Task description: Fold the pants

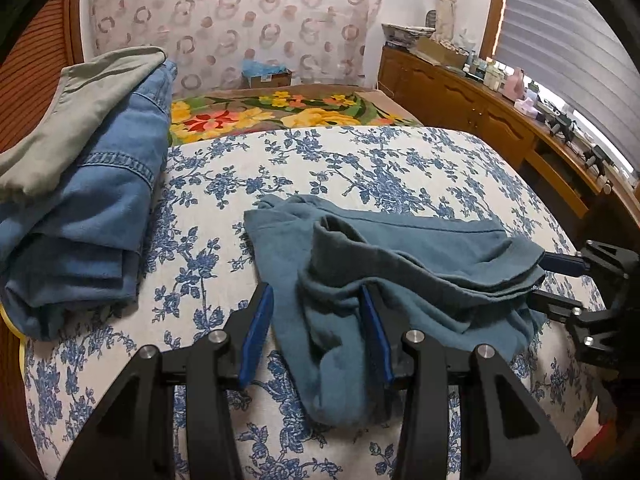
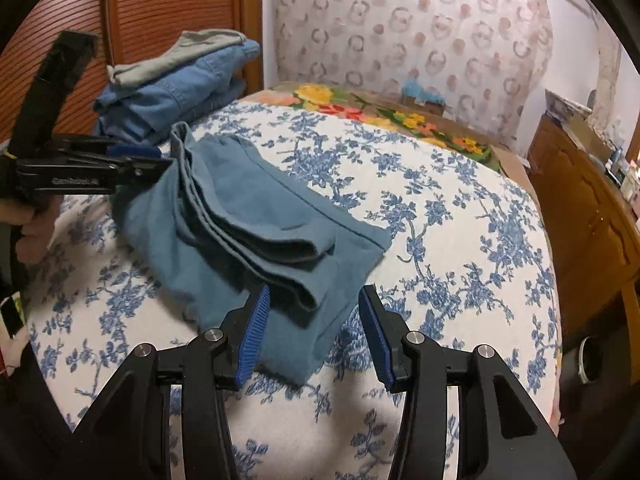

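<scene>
Teal pants [image 2: 248,216] folded on bed [image 2: 440,240], denim stack [image 1: 100,184] w/ grey top

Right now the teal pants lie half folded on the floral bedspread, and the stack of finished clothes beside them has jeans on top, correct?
Not quite. The teal pants do lie half folded on the floral bedspread, but the stack has a grey-green garment on top, with the jeans underneath. The left wrist view shows it.

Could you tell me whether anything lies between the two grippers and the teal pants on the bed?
Nothing visible does. The teal pants already lie between the open fingers of the left gripper, and their other end sits between those of the right gripper. The stack of folded clothes sits well aside.
</scene>
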Tool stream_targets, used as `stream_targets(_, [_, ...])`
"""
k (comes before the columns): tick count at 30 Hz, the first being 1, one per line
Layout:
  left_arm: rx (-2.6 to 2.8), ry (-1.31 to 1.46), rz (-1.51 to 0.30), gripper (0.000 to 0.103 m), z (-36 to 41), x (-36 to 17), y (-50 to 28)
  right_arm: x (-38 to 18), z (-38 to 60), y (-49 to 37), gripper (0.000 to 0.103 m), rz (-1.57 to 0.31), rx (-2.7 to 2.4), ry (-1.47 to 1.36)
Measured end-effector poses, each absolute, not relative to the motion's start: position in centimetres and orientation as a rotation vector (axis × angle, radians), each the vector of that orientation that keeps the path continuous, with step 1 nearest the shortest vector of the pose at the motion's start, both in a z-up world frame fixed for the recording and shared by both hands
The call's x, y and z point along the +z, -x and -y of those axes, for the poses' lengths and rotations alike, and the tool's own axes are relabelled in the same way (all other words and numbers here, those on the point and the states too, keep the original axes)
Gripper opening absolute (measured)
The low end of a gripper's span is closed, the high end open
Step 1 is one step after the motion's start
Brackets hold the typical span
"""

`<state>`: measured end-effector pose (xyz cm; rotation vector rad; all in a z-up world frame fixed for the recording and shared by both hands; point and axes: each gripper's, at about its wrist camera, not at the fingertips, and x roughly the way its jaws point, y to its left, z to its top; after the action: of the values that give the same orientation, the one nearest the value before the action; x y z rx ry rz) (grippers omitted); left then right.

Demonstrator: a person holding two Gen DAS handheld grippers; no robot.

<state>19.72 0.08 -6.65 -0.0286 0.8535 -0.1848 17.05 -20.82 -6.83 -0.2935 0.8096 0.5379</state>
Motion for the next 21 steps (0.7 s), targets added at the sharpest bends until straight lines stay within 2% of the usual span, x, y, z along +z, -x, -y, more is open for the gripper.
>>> stream_targets(7, [-0.179, 0.029, -0.857, 0.043, -0.4, -6.6, -20.3, -7.9, 19.2, -20.6, 0.047, -0.834, 0.556, 0.34])
stream_targets(9, [-0.177, 0.034, -0.856, 0.043, -0.5, -6.6, -20.4, -7.8, 19.2, -21.7, 0.038, -0.842, 0.559, 0.308])
stream_targets(11, [-0.179, 0.038, -0.853, 0.043, -0.6, -6.6, -20.3, -7.3, 19.5, -22.8, 0.025, -0.838, 0.564, 0.258])
stream_targets(13, [-0.18, 0.041, -0.848, 0.043, -0.8, -6.6, -20.1, -6.8, 19.8, -23.5, 0.016, -0.829, 0.568, 0.204])
stream_targets(21, [-0.191, 0.066, -0.816, 0.043, -1.3, -5.8, -19.4, -6.4, 20.7, -25.0, 0.015, -0.807, 0.473, 0.124])
